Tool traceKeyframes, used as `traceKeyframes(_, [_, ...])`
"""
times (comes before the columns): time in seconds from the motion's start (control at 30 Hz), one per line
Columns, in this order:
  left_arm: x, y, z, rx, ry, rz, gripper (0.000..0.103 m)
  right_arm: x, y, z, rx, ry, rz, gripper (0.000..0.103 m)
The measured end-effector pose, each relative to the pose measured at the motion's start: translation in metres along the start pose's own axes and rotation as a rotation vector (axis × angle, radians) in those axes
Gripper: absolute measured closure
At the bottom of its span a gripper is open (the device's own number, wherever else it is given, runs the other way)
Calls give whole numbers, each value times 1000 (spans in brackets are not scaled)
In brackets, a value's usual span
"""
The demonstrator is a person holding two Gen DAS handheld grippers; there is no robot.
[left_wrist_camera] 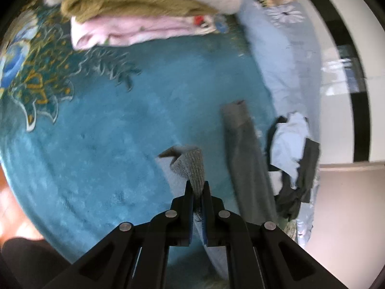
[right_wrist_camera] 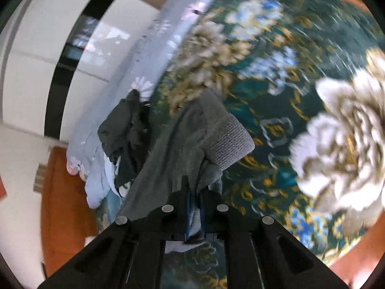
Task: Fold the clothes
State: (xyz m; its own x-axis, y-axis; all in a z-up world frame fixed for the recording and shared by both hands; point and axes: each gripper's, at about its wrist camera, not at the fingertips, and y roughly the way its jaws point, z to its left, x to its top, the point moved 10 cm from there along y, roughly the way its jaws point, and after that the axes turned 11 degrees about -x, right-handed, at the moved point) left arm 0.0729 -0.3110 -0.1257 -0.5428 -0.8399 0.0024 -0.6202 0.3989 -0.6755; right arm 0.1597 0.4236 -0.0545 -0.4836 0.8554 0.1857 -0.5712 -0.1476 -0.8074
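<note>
Grey knitted fabric, a ribbed-cuffed garment (left_wrist_camera: 192, 166), is pinched by both pairs of fingers: left gripper (left_wrist_camera: 197, 187), right gripper (right_wrist_camera: 195, 190). It hangs above the teal floral carpet (left_wrist_camera: 96, 132), trailing forward and right of the left fingers.

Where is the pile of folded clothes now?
In the left wrist view, the folded pile lies at the top, on the far side of the blue rug.

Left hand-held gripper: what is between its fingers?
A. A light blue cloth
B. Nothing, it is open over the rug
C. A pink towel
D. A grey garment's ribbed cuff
D: the left hand-held gripper is shut on the ribbed cuff of the grey garment, lifted off the teal rug.
</note>
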Motion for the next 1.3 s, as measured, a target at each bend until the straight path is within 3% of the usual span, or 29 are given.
traceKeyframes(0.2, [30,49,-41,72,-68,25,98,40,26,48,7,-7,-5,97])
traceKeyframes(0.33, [51,85,-69,117,-120,64,98,72,48,77,-49,-14,13,97])
traceKeyframes(0.47, [74,120,-95,159,-99,85,98,98,71,99,-111,-17,34,97])
traceKeyframes(0.67, [98,175,-104,226,-75,128,97,118,105,115,-190,-35,65,96])
traceKeyframes(0.93, [113,216,-109,104,-10,137,95,131,137,118,-243,-21,63,96])
traceKeyframes(1.03, [114,212,-115,14,22,129,79,131,152,116,-271,-24,72,94])
traceKeyframes(1.17, [121,183,-125,-97,66,52,57,133,160,118,-284,-44,55,91])
traceKeyframes(1.23, [120,166,-112,-60,96,3,46,133,159,120,-274,-66,38,68])
traceKeyframes(1.3, [114,156,-92,-2,121,-16,46,130,154,125,-252,-103,18,60])
